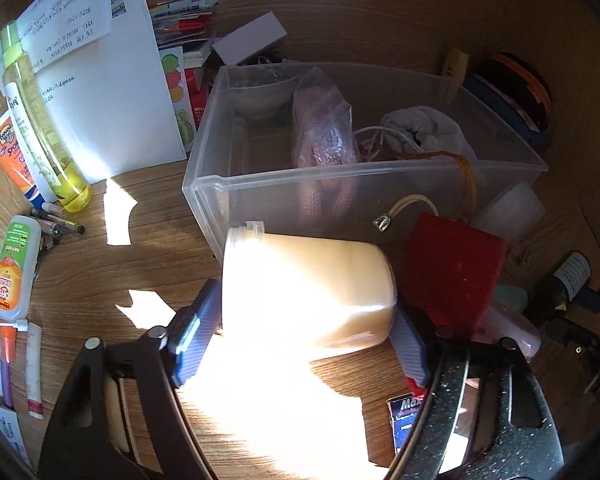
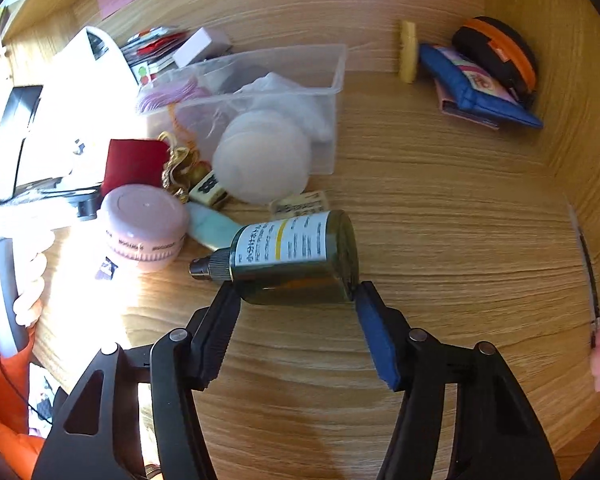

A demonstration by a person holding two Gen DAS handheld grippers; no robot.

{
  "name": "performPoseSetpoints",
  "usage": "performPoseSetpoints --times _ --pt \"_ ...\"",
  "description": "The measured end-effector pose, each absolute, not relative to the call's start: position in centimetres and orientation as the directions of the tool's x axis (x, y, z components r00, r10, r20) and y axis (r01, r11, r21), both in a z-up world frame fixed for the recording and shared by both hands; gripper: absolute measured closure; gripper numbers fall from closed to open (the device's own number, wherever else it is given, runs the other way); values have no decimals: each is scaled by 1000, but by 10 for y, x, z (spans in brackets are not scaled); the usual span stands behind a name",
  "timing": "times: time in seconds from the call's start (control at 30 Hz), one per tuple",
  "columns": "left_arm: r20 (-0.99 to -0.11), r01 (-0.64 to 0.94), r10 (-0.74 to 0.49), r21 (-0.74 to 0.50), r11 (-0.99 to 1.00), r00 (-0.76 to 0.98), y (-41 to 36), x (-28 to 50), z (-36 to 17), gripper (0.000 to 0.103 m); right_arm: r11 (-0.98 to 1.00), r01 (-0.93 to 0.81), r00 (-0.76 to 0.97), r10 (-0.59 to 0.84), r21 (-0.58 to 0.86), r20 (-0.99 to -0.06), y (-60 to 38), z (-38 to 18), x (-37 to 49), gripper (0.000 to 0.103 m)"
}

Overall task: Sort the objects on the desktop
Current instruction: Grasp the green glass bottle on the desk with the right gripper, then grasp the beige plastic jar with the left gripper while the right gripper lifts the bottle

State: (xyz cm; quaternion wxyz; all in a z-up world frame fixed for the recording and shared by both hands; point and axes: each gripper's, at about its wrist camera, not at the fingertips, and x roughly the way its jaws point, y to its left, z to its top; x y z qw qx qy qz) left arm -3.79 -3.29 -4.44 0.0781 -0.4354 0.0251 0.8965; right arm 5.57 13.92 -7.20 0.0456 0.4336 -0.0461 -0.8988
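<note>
Two pairs of tongs work a cluttered wooden desk (image 2: 440, 208) at once, each set around a fallen container. The left tongs (image 1: 306, 344) bracket a cream plastic jar (image 1: 306, 284) lying on its side at the 6 o'clock foot of a clear storage bin (image 1: 204, 184); the blue pads sit against the jar's flanks and look clamped on it. The right tongs (image 2: 296, 308) straddle a dark green bottle (image 2: 292, 258) with a white label, also lying flat, one pad at its shoulder and the other at its base, apparently gripping it. Judging by this, the pick-up step of the sort is in hand; next each item needs lifting clear of its neighbours and carrying to its place, likely the bin. A pink jar (image 2: 144, 224) lies at the bottle's 9 o'clock, a red box (image 1: 452, 272) at the cream jar's 3 o'clock. Strong sunlight bleaches the desk; wooden panels enclose it behind and beside.
</note>
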Motion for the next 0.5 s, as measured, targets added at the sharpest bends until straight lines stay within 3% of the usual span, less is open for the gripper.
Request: performPoseSetpoints --times 0.2,0.5 --pt "-761 -143 60 43 -989 -646 -27 -29 -41 37 -993 22 -653 -99 113 -750 146 -59 58 47" --pt "-751 -97 109 -60 -994 -652 -48 -27 -28 38 -995 16 -691 -81 96 -718 152 -41 60 47"
